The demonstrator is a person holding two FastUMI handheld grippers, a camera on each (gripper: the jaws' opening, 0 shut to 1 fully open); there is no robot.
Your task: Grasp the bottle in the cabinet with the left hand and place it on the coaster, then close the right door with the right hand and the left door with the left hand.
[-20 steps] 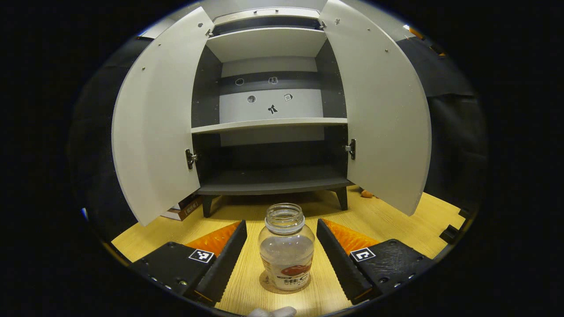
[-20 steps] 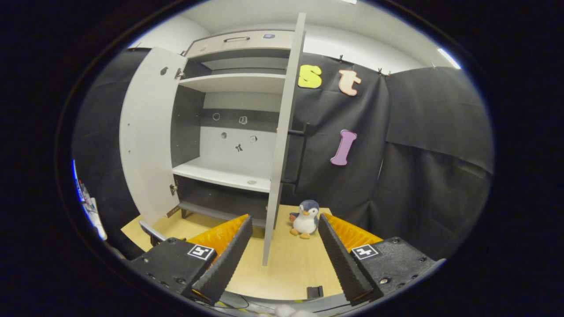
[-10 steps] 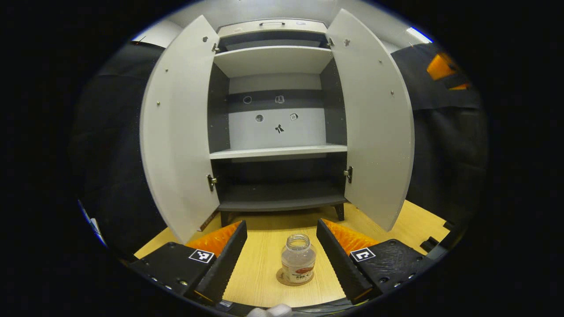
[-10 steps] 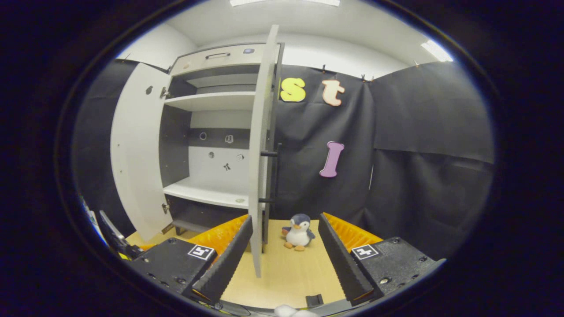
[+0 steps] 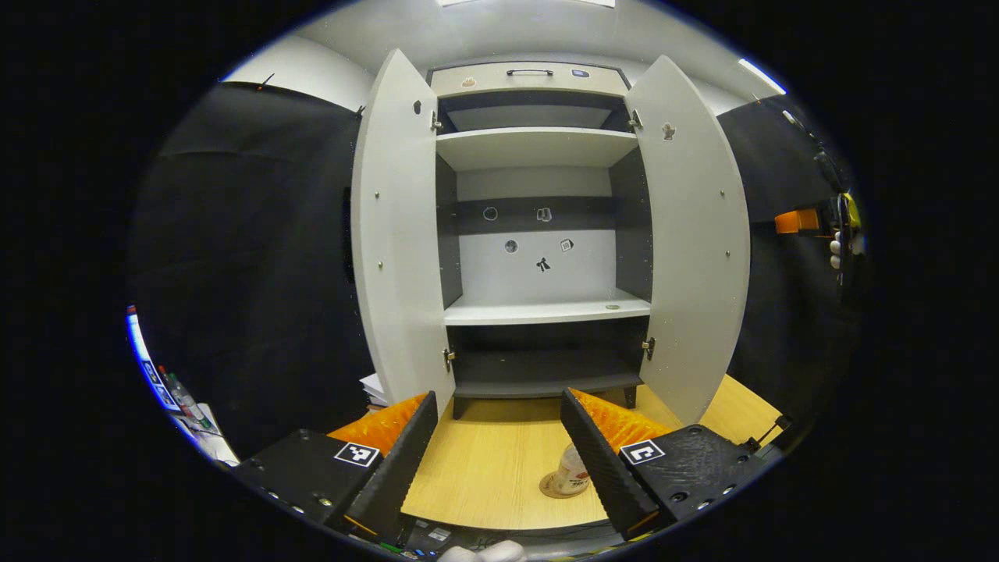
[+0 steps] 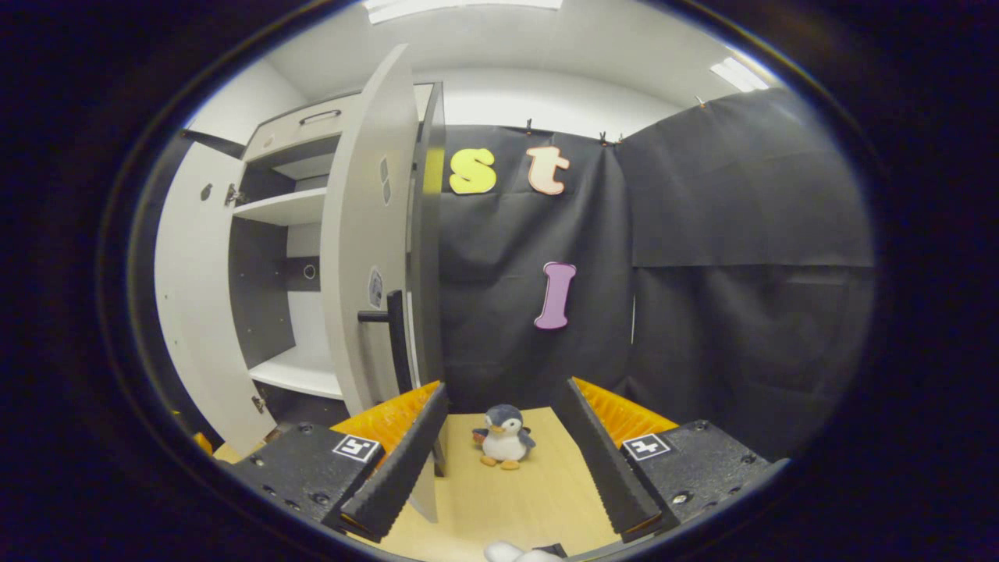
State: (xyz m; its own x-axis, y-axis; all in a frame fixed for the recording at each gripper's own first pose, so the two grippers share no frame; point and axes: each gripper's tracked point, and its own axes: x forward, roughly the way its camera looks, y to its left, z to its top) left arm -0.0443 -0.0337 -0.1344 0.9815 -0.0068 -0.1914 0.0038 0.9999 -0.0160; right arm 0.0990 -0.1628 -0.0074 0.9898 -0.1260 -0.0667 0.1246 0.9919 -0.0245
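**Bottle on the coaster, both doors open**

In the left gripper view our left gripper (image 5: 498, 449) has its fingers (image 5: 406, 460) spread wide apart, and they hold nothing. Just past them, partly hidden behind the right-hand finger, the small clear glass bottle (image 5: 574, 474) stands on the round brown coaster (image 5: 552, 489). Both rest on the light wooden table (image 5: 484, 468). The fingers do not touch the bottle.

Farther back stands the tall grey and white cabinet (image 5: 542, 234). Its white left door (image 5: 398, 234) and its white right door (image 5: 695, 242) both swing wide open. We can see bare white shelves and a dark bottom shelf inside. At the far right edge of this view a hand (image 5: 843, 234) holds the other gripper up high beside the black cloth wall.

In the right gripper view our right gripper (image 6: 499, 460) also has its fingers (image 6: 402, 468) spread wide, holding nothing. A little stuffed penguin toy (image 6: 503, 437) sits on the table between them, farther off. The right door (image 6: 367, 257) stands open just to the left, with its black bar handle (image 6: 390, 328) near the left-hand finger. We cannot tell if that finger touches the door.
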